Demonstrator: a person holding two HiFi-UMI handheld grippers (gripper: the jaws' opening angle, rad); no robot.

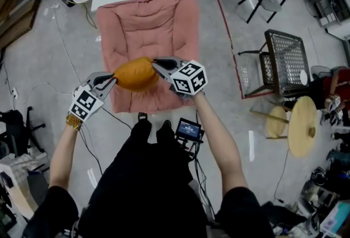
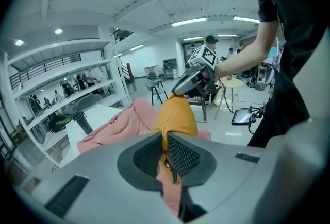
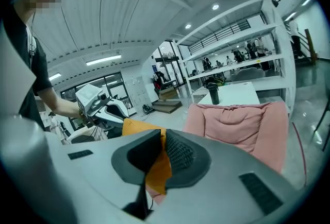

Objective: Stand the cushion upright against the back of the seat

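You've got the orange cushion pinched at both ends: L gripper clamped on its left end, R gripper on the right, fabric betw. the pads each side. It hangs in the air over the near part of the pink seat, clear of the backrest. Looks like mid-carry. Next, prob.: move it far, tip it on edge, lean it on the backrest w/o flopping, then release.

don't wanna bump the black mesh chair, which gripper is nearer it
Right. The right gripper grips the orange cushion end facing the black mesh chair; the left gripper grips the far end.
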